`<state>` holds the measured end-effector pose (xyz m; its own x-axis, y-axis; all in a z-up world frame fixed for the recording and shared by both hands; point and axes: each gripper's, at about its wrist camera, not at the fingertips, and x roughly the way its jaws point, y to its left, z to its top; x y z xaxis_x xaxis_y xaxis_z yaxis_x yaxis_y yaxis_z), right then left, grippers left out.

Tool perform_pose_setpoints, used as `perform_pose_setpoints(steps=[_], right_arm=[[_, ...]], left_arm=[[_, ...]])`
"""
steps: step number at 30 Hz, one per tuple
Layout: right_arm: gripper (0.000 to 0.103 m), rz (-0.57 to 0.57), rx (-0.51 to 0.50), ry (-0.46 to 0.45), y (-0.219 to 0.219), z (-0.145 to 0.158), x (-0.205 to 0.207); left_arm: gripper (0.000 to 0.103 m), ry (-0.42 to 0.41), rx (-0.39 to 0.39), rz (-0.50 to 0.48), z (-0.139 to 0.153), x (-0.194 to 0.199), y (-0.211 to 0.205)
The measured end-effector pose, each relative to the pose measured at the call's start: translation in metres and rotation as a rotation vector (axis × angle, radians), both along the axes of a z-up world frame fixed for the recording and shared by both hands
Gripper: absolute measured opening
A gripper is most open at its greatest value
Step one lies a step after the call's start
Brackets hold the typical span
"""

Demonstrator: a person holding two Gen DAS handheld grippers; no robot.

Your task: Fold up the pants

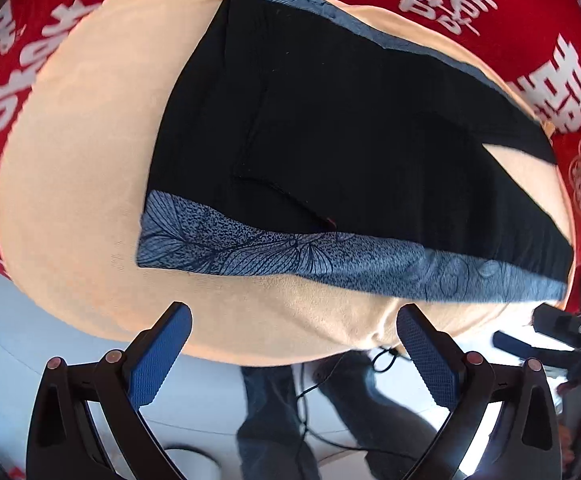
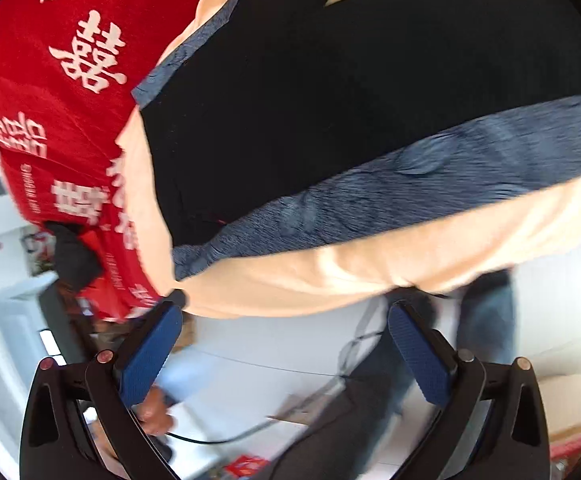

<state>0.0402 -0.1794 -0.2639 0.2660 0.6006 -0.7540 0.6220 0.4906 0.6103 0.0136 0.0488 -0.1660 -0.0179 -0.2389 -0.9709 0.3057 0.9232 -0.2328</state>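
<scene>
Black pants with a blue-grey leaf-patterned side stripe lie spread flat on a peach cloth. In the left wrist view my left gripper hangs open just off the cloth's near edge, below the stripe, holding nothing. The right wrist view is motion-blurred and shows the same pants and stripe from the other end. My right gripper stands open at the near edge of the peach cloth, empty.
Under the peach cloth lies a red cover with white characters, also seen in the right wrist view. Below the edge are a white floor, a person's legs in jeans and a black cable. A hand shows at lower left.
</scene>
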Motion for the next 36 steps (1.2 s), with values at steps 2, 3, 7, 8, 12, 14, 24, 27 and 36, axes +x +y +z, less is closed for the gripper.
perform_pose_setpoints(steps=[2, 3, 7, 8, 12, 14, 24, 27, 36], right_arm=[[0.103, -0.022, 0.065, -0.025, 0.005, -0.018, 0.003], [0.103, -0.035, 0.111, -0.051, 0.008, -0.028, 0.004], [0.099, -0.045, 0.186, -0.081, 0.023, -0.065, 0.011], [0.098, -0.057, 0.196, -0.086, 0.025, -0.074, 0.012], [0.084, -0.107, 0.227, -0.113, 0.026, -0.099, 0.015], [0.083, -0.118, 0.226, -0.133, 0.024, -0.104, 0.02], [0.07, -0.074, 0.248, -0.287, 0.016, -0.057, 0.048], [0.07, -0.076, 0.267, -0.291, 0.015, -0.054, 0.046], [0.061, -0.117, 0.188, -0.184, -0.016, -0.077, -0.002]], left_arm=[[0.103, 0.013, -0.033, 0.034, -0.013, 0.001, 0.003], [0.103, 0.013, -0.044, 0.044, -0.017, 0.002, 0.004], [0.103, 0.002, -0.085, 0.071, -0.033, 0.005, 0.007], [0.103, 0.007, -0.098, 0.081, -0.038, 0.007, 0.01], [0.103, 0.036, -0.128, 0.106, -0.049, 0.011, 0.016], [0.103, 0.051, -0.125, 0.106, -0.054, 0.013, 0.014], [0.103, 0.183, -0.328, 0.336, -0.066, 0.024, 0.002], [0.103, 0.158, -0.334, 0.39, -0.068, 0.036, -0.004], [0.083, 0.061, -0.236, 0.321, -0.064, 0.045, -0.005]])
